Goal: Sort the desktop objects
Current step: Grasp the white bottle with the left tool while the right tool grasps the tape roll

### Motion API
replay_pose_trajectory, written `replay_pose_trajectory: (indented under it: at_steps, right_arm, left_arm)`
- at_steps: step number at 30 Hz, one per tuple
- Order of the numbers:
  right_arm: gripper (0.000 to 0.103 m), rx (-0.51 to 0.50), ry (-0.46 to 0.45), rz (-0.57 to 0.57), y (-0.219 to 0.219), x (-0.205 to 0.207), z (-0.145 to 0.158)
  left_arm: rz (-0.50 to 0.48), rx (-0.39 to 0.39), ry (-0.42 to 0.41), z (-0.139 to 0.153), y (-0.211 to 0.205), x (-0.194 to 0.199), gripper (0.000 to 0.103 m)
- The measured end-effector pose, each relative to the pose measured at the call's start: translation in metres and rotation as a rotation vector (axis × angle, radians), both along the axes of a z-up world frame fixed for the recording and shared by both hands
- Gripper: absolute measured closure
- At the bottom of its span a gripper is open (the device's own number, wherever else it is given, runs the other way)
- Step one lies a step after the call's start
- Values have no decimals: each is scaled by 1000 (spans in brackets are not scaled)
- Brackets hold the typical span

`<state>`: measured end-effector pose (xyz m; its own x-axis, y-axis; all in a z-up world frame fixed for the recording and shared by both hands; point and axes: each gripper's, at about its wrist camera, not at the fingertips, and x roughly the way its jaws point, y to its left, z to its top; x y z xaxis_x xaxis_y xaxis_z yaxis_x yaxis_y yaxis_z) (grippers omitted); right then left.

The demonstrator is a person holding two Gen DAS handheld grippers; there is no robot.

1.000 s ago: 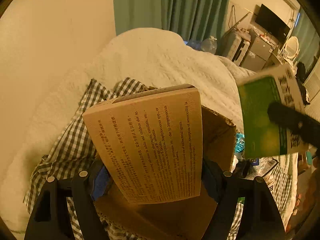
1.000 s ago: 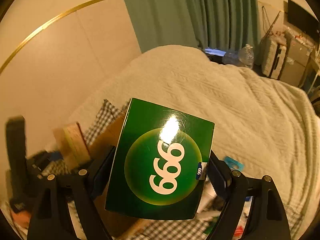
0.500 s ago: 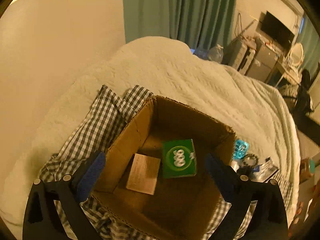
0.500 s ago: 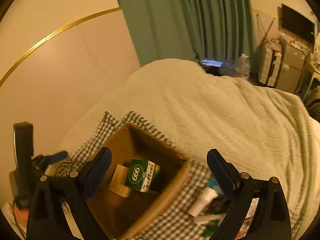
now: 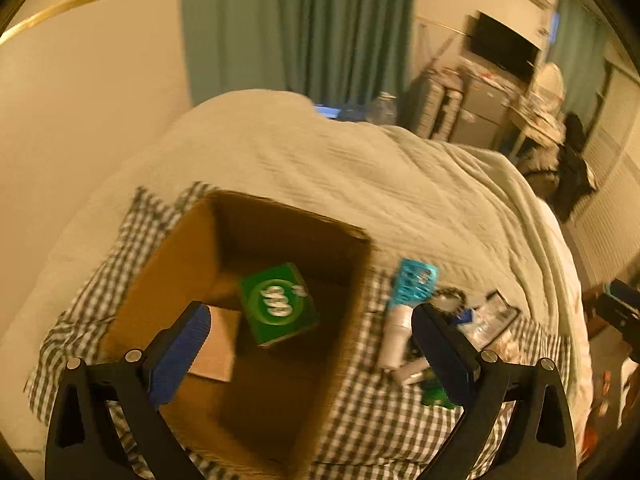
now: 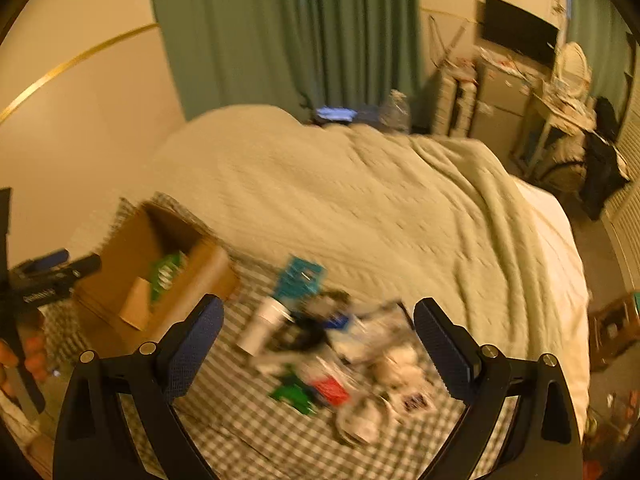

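Observation:
A brown cardboard box (image 5: 168, 264) stands open on a checked cloth (image 5: 380, 420) on the bed. Inside it lie a green carton (image 5: 278, 304) and a tan carton (image 5: 216, 346). My left gripper (image 5: 310, 324) hangs open above the box's right half with nothing between its fingers. In the right wrist view the box (image 6: 208, 268) sits at the left. My right gripper (image 6: 318, 320) is open and empty over a blurred pile of small items (image 6: 352, 360): a white tube (image 6: 262, 324), a teal packet (image 6: 298, 282), a green packet (image 6: 294, 396) and a red one (image 6: 330, 390).
A cream bedspread (image 6: 360, 200) covers the bed beyond the cloth. A pale wall stands at the left and green curtains (image 6: 288, 32) behind. Cluttered furniture and a dark screen (image 6: 518, 36) fill the far right. A hand (image 6: 28, 356) holds the left gripper's handle at the left edge.
Both grippers let go of their cartons, which now lie in the box. Both have since swung right; the right one now looks at the pile of small items.

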<state>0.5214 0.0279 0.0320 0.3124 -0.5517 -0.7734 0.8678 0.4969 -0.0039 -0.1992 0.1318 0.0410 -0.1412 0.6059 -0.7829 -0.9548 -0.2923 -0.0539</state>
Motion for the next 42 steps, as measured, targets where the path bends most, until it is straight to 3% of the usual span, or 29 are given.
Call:
replay_pose_trajectory:
  at_steps: [4, 11, 19, 21, 23, 25, 28, 34, 36, 37, 38, 40, 42]
  right_arm:
    - [7, 46, 55, -62, -4, -27, -27]
    - [7, 95, 192, -113, -6, -51, -79]
    - [7, 300, 227, -174, -18, -81, -155]
    - [13, 352, 208, -190, -18, -89, -171]
    - [28, 409, 181, -215, -19, -98, -185]
    - [35, 475, 130, -243, -22, -108, -201]
    - [41, 525, 97, -281, -24, -119, -217]
    - [53, 558, 82, -304, -26, -120, -231]
    - [58, 552, 91, -303, -25, -117, -232]
    - [65, 553, 86, -304, -25, -116, -232]
    - [71, 558, 78, -298, -25, -115, -231]
    - [74, 569, 64, -306, -23, -114, -231]
    - [74, 572, 69, -309, -21, -112, -231]
  left_arm:
    - [-120, -13, 78, -22, 7, 52, 0]
    - [-285, -224, 112, -98, 31, 127, 0]
    - [-248, -270, 126, -148, 59, 128, 0]
    - [-252, -280, 163, -161, 63, 125, 0]
    - [-298, -277, 218, -172, 65, 130, 0]
    - [-357, -268, 257, -180, 65, 137, 0]
    - [-390, -263, 317, -190, 70, 141, 0]
    - [-424, -311, 358, -211, 82, 141, 1]
    - [-456, -332, 339, -217, 83, 143, 6]
    - [-456, -351, 314, -221, 84, 142, 8]
    - [-441, -375, 272, -226, 87, 138, 10]
    - [-409, -399, 189, -229, 92, 130, 17]
    - [-379, -422, 113, -232, 96, 122, 38]
